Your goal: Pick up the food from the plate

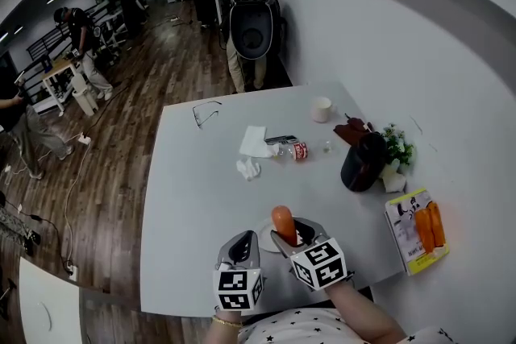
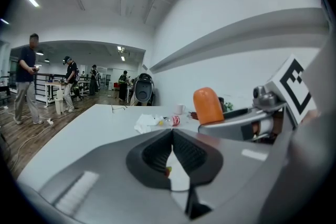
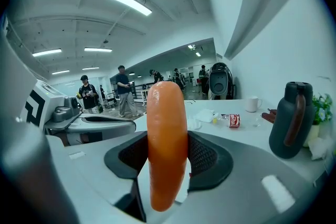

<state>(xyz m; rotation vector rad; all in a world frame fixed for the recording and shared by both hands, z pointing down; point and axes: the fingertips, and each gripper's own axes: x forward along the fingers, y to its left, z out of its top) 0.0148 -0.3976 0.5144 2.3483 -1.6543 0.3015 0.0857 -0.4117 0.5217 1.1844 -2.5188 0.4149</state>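
An orange sausage-shaped piece of food (image 1: 283,223) stands upright between the jaws of my right gripper (image 1: 285,238), which is shut on it. It is held just above a small pale plate (image 1: 264,238) near the table's front edge. In the right gripper view the food (image 3: 167,144) fills the gap between the jaws of the right gripper (image 3: 168,160). My left gripper (image 1: 244,242) sits just left of the plate, its jaws closed together with nothing between them. In the left gripper view the left gripper (image 2: 171,147) is shut, and the food (image 2: 208,105) shows to its right.
On the white table (image 1: 193,197) further back lie tissues (image 1: 255,142), a red-labelled bottle (image 1: 294,151), glasses (image 1: 206,113) and a white cup (image 1: 322,109). A black jug (image 1: 363,161), a small plant (image 1: 397,145) and a book (image 1: 417,231) stand at the right. People stand far off.
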